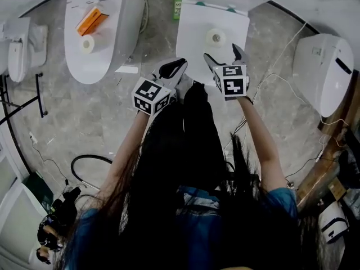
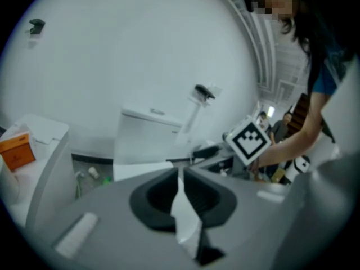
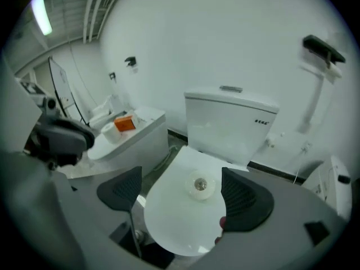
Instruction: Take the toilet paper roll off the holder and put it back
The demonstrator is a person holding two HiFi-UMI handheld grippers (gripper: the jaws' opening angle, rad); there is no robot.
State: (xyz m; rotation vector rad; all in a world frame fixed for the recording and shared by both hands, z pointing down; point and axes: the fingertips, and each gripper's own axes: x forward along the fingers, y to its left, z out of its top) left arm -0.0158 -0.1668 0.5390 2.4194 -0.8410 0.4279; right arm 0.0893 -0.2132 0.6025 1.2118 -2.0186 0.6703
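Wide apart, right claw (image 3: 181, 191) over toilet paper roll (image 3: 201, 186); left claw (image 2: 181, 179) together.

Blue short sleeves (image 1: 281, 198), black trousers (image 1: 197, 128), black-and-white marker cubes (image 1: 232, 80), black fingers (image 3: 244, 198).

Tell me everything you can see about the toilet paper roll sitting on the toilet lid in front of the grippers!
The toilet paper roll is white and looks soft, wound round a small tube. It stands on end, so its round hole faces up and looks greyish inside. It looks like a full, tidy roll with no loose sheet hanging off. It rests near the middle of the closed white toilet lid, and only the lid touches it. The right gripper is close by with its fingers apart, not touching the roll.
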